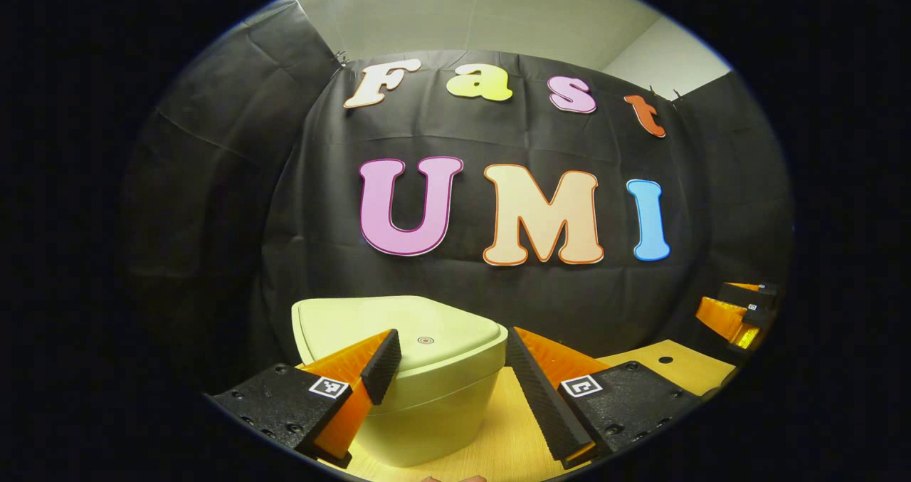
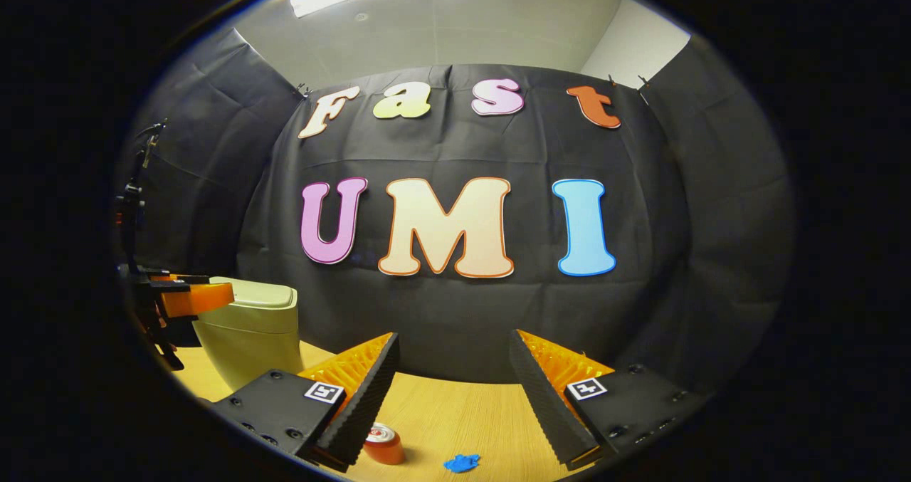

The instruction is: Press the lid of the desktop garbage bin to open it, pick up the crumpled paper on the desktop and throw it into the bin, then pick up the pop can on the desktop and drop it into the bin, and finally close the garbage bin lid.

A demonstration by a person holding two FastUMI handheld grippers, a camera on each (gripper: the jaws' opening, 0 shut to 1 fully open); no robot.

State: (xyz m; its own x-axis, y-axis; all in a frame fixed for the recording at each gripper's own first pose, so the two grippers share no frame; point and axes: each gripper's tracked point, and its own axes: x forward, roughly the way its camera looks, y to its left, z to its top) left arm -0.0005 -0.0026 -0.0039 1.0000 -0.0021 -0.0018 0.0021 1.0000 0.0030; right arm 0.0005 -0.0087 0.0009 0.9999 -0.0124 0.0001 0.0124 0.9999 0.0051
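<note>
pale green bin (image 1: pixel 427 389), lid down, stands at the worktop's (image 2: pixel 455 411) left edge before the spread left gripper (image 1: pixel 452 368); right gripper (image 2: pixel 452 389) released above can (image 2: pixel 383 446) and blue paper (image 2: pixel 462 462).

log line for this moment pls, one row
stage: before lid press | bin: lid shut | left tool: open, at bin | right tool: open, empty | can, crumpled paper: on desk

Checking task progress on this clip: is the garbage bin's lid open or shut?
Shut. The lid lies flat on the bin, its rim seated all round; the right gripper view shows it level too.
</note>
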